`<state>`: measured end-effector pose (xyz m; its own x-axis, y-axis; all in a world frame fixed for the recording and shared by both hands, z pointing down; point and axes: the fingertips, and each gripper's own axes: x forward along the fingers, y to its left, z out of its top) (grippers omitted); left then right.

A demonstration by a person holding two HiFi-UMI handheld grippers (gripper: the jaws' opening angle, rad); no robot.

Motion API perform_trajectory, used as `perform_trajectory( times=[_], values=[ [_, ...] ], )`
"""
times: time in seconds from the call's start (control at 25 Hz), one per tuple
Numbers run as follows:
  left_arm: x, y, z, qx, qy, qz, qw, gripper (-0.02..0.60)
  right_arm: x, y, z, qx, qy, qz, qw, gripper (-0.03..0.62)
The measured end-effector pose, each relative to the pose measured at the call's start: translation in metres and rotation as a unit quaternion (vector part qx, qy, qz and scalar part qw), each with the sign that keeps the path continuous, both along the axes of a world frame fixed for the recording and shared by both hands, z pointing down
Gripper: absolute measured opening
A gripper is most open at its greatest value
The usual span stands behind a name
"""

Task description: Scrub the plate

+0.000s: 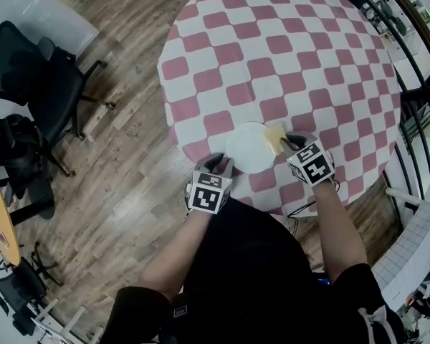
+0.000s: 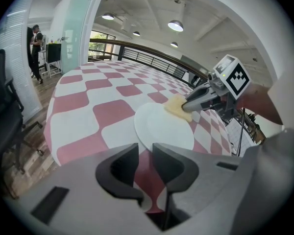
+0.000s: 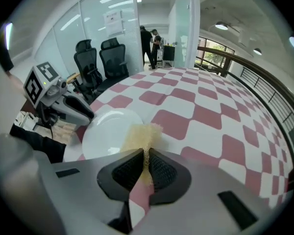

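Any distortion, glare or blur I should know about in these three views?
Head view: evenly lit, sharp, floor lines bowed at edges. Left gripper view: heavy fisheye, black corners, ceiling lamp blown out. Right gripper view: same fisheye, faint glare on plate, sponge slightly soft.

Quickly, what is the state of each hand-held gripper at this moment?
Left hand-held gripper: slightly open, holding nothing.
Right hand-held gripper: closed on the yellow sponge, at the edge of the plate.
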<state>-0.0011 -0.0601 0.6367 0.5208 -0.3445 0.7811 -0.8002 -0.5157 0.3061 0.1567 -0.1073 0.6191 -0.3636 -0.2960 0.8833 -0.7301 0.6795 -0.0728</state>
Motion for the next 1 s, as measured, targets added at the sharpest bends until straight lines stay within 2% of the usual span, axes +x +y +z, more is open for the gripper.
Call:
perform_trajectory(
  times=[0.12,0.32,0.44,0.56,0.68,0.8,1.0],
  values=[
    [0.002,-0.002,-0.003,0.002,0.006,-0.003,1.0,0.083,-0.02,0.0,-0.005,0.005,-0.028,-0.015,0.999,0.043],
    [0.003,-0.005,-0.001,-0.003,0.001,-0.005,1.0,0.1,-0.079,0.001,-0.013,-0.001,-0.091,-0.051,0.995,0.041],
    [0.001,-0.006,-0.001,-0.001,-0.005,-0.007,1.0,0.1,-0.103,0.004,-0.003,-0.015,-0.101,-0.07,0.992,0.041],
    [0.0,-0.007,0.0,0.005,-0.01,-0.006,0.9999,0.098,-0.12,-0.003,0.007,-0.005,-0.08,-0.102,0.992,0.041],
    [0.002,-0.008,0.0,0.009,-0.013,-0.004,0.9999,0.1,-0.116,-0.023,0.011,0.026,-0.035,-0.119,0.992,0.041],
    [0.002,-0.008,0.001,0.009,-0.01,-0.012,0.9998,0.1,-0.09,-0.032,0.01,0.041,-0.003,-0.107,0.993,0.043],
    [-0.001,-0.007,0.002,0.006,-0.004,-0.025,0.9996,0.099,-0.046,-0.002,0.007,0.019,0.005,-0.086,0.996,0.041]
  ],
)
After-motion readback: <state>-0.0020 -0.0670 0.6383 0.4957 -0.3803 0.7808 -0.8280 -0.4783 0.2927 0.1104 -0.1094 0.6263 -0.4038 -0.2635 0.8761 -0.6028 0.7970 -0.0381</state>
